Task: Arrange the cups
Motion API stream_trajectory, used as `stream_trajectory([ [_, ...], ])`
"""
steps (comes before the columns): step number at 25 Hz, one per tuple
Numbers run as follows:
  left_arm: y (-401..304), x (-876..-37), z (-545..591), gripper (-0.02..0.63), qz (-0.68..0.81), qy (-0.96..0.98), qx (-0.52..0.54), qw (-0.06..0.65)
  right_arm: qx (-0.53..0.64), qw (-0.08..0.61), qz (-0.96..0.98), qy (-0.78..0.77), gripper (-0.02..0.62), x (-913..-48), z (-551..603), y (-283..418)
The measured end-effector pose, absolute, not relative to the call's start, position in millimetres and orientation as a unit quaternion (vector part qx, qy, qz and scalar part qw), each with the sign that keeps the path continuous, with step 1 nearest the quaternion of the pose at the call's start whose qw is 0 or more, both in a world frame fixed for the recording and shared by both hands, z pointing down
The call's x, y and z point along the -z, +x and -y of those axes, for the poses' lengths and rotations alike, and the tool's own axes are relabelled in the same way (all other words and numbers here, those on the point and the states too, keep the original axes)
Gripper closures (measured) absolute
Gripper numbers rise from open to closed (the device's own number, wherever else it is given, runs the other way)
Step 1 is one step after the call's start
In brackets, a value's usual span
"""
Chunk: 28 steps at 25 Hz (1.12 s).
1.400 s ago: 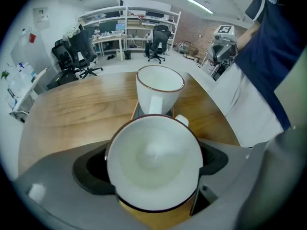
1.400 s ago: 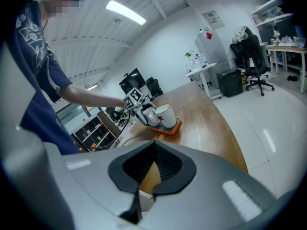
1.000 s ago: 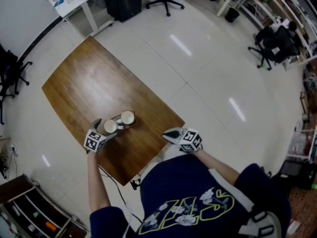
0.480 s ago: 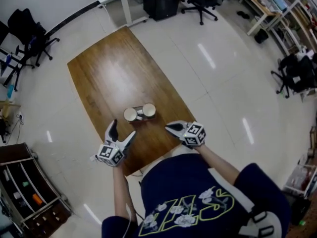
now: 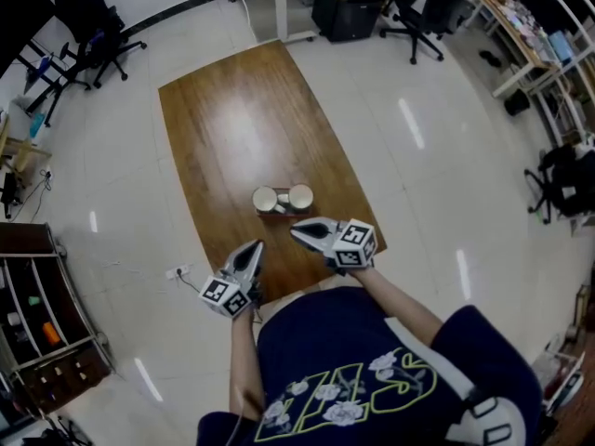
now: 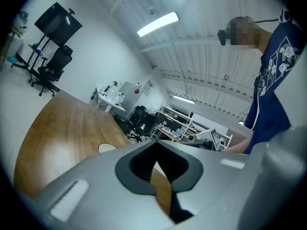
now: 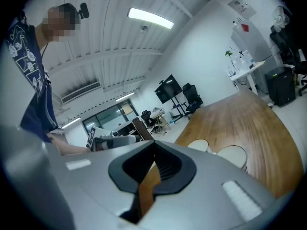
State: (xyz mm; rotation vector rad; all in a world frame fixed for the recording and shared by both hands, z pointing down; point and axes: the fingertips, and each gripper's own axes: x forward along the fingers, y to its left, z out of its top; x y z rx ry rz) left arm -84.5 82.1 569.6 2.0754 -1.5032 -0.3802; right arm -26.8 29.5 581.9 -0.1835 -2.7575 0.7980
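Two pale cups, the left cup (image 5: 266, 199) and the right cup (image 5: 299, 197), stand upright side by side and touching on the brown wooden table (image 5: 232, 119), near its front end. My left gripper (image 5: 256, 247) hovers over the table's front edge, apart from the cups; its jaws have just been closing and are shut with nothing between them. My right gripper (image 5: 297, 231) is shut and empty, just in front of the right cup. In the right gripper view both cup rims (image 7: 231, 154) show ahead. One cup rim (image 6: 106, 147) shows in the left gripper view.
Office chairs (image 5: 93, 26) stand at the back left and a desk with a black case (image 5: 344, 7) behind the table. A dark shelf unit (image 5: 42, 323) is on the floor at the left. Glossy white floor (image 5: 437, 156) surrounds the table.
My left gripper let go of the left cup, drew back to the table's front edge and shut. My right gripper moved left, closer to the cups. The cups stayed put.
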Motion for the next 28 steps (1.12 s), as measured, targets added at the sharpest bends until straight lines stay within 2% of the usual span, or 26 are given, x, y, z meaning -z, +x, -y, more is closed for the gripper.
stream_trajectory([
  [14,-40.6,-585.7,-82.6,0.604,0.497,0.786,0.166,0.330,-0.277,0.156,0.947,-0.048,0.592,-597.3,-38.9,-11.0],
  [28,-33.6,-599.2,-68.2,0.604,0.486,0.790,0.140,0.347,-0.264,0.160,0.951,-0.034,0.592,-598.8,-30.1,-1.7],
])
